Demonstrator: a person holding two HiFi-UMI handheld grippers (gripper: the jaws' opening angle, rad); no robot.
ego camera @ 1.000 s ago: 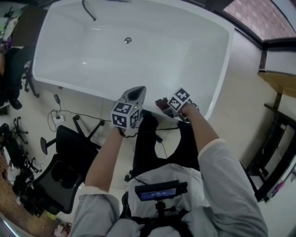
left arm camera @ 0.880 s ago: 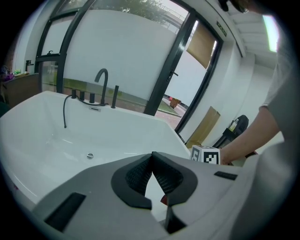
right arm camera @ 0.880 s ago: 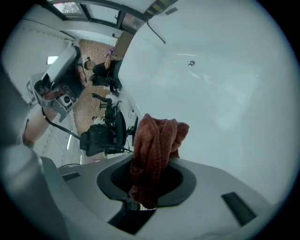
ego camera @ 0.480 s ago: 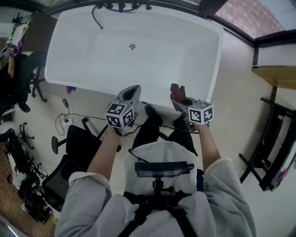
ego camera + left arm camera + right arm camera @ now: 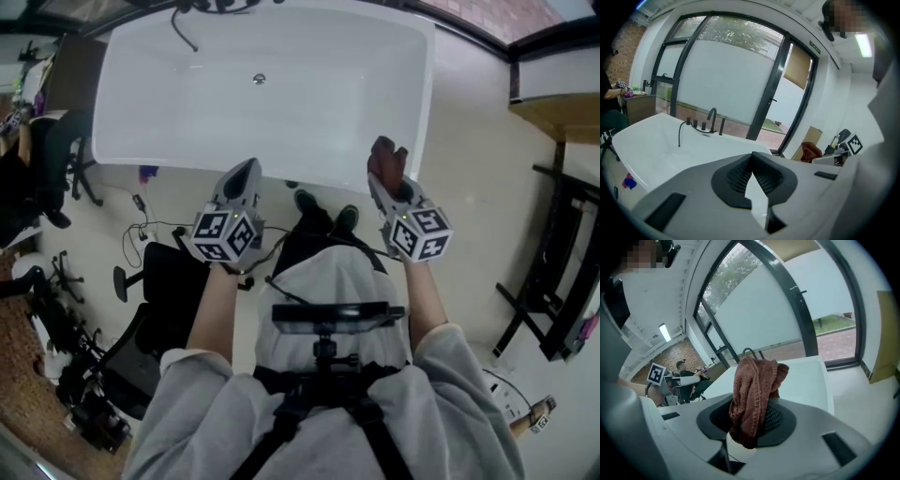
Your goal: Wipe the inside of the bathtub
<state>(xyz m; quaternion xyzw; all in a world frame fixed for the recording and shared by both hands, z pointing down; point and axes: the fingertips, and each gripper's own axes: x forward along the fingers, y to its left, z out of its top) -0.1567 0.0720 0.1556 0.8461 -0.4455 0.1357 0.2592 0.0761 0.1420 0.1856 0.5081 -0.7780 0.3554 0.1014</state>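
The white bathtub (image 5: 141,84) fills the top of the head view, with its drain (image 5: 259,80) showing on the bare floor of the tub. Both grippers hang over the room floor, just short of the tub's near rim. My left gripper (image 5: 246,171) is shut with nothing in it; in the left gripper view (image 5: 752,158) its dark pads meet, and the tub (image 5: 656,140) lies ahead to the left. My right gripper (image 5: 383,174) is shut on a reddish-brown knitted cloth (image 5: 387,155). That cloth (image 5: 753,390) bunches up above the jaws and hides their tips (image 5: 756,416).
A black faucet set (image 5: 711,121) with a hose stands on the tub's far rim. Black office chairs (image 5: 155,281) and cables lie on the floor at the left. A dark rack (image 5: 562,272) and a wooden tabletop (image 5: 562,117) stand at the right. The person's shoes (image 5: 319,211) are beside the tub.
The two grippers have spread apart. The right one swung to the right and forward with the cloth, and the left one drifted slightly left. The tub now sits more squarely ahead.
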